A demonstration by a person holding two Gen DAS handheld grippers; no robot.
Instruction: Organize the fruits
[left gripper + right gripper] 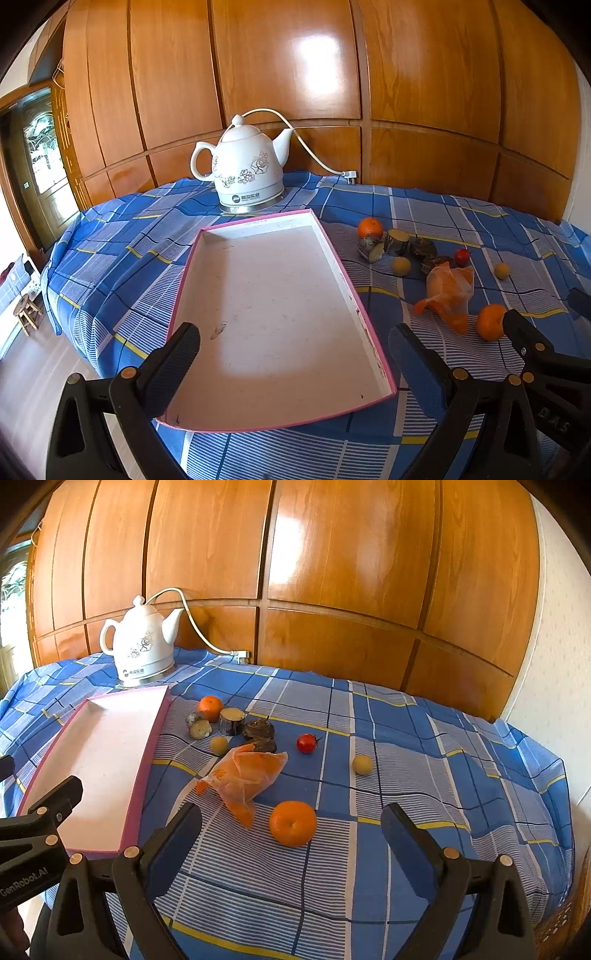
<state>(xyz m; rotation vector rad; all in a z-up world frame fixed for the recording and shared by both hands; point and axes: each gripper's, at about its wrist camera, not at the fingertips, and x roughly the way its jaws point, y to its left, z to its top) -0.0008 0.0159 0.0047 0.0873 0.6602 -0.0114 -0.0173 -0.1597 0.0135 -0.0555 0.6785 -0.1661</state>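
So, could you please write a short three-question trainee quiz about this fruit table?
1. True or false: the pink-rimmed white cardboard tray already holds fruit.
2. How many round orange mandarins lie on the blue checked cloth?
3. Which is nearest the open right gripper: A) white ceramic kettle, B) small red tomato, C) near mandarin?

Key: 1 false, it is empty. 2 two, the far one by the tray. 3 C.
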